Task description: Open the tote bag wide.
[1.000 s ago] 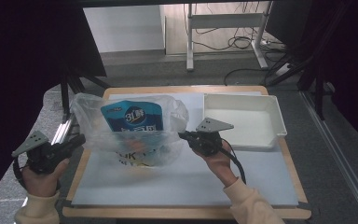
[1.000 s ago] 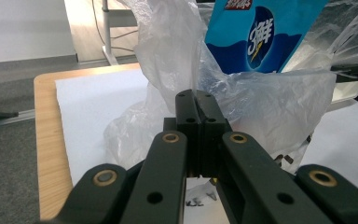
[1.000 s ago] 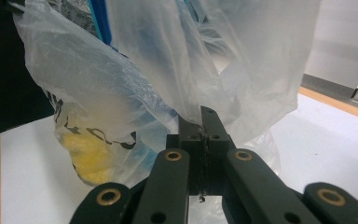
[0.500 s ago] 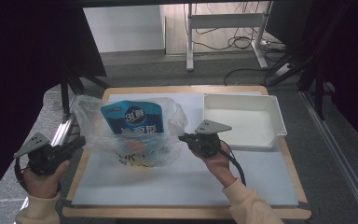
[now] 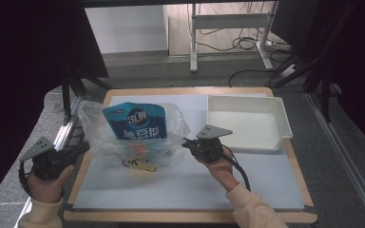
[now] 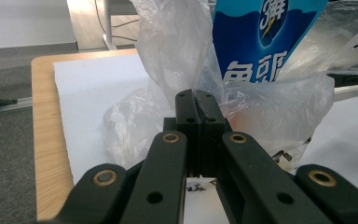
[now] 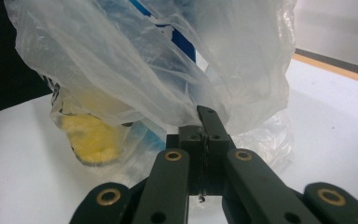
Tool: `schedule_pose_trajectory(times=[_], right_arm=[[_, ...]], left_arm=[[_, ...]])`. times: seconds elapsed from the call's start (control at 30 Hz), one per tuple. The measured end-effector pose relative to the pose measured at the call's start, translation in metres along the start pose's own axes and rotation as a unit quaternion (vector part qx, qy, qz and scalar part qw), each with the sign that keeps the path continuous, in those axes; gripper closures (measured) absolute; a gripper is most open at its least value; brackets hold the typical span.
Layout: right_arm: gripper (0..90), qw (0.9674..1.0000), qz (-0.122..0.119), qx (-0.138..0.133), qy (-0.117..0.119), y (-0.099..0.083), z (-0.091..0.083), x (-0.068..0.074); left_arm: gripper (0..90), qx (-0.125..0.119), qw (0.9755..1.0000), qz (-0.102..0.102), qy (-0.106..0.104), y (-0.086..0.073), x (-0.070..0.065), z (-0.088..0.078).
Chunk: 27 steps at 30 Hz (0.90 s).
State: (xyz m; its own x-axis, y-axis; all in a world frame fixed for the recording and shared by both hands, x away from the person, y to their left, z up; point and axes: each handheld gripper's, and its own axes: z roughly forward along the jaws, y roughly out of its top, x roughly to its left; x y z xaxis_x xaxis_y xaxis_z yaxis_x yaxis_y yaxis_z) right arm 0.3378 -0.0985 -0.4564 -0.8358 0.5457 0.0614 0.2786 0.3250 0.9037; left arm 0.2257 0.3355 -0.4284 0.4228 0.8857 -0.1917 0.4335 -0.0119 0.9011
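Left gripper: held in the person's left hand at the left edge of the surface; its jaws are pressed together on the left rim of the plastic bag, a fold of film being pinched at the tips in the left gripper view.
Right gripper: held in the right hand at mid-surface; its jaws are likewise pressed together, with the bag's right rim pinched between them, as seen in the right gripper view.
Plastic bag: a clear, crumpled bag, stretched between the two grippers over the rear left part of the white mat; its lower part is rested on the mat.
Blue pouch: a printed snack pouch, stood upright inside the bag, its top shown above the film.
Yellow packet: lain at the bottom of the bag, seen through the film beside the blue pouch.
White tray: placed on the right rear of the surface, just beside the right gripper but apart from the bag.
Surface: a wooden top, covered by a white mat.
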Motion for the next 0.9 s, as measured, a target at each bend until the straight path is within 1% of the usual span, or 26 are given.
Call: schedule_pose_trajectory(times=[0.27, 0.47, 0.73, 0.9], right_arm=[[88.7, 0.9998, -0.002, 0.017, 0.001, -0.007, 0.006, 0.001], [88.7, 0.9998, -0.002, 0.020, 0.005, -0.010, 0.009, 0.000], [88.7, 0.9994, -0.002, 0.033, 0.006, -0.016, 0.015, 0.001], [88.6, 0.9992, 0.000, 0.041, 0.007, -0.019, 0.018, 0.001]], left_arm=[[90.0, 0.006, 1.0000, -0.003, -0.001, -0.004, 0.002, 0.003], [90.0, 0.011, 0.9999, -0.005, -0.001, -0.007, 0.003, 0.006], [90.0, 0.022, 0.9997, -0.011, 0.001, -0.014, 0.005, 0.012], [90.0, 0.025, 0.9996, -0.013, 0.001, -0.017, 0.006, 0.015]])
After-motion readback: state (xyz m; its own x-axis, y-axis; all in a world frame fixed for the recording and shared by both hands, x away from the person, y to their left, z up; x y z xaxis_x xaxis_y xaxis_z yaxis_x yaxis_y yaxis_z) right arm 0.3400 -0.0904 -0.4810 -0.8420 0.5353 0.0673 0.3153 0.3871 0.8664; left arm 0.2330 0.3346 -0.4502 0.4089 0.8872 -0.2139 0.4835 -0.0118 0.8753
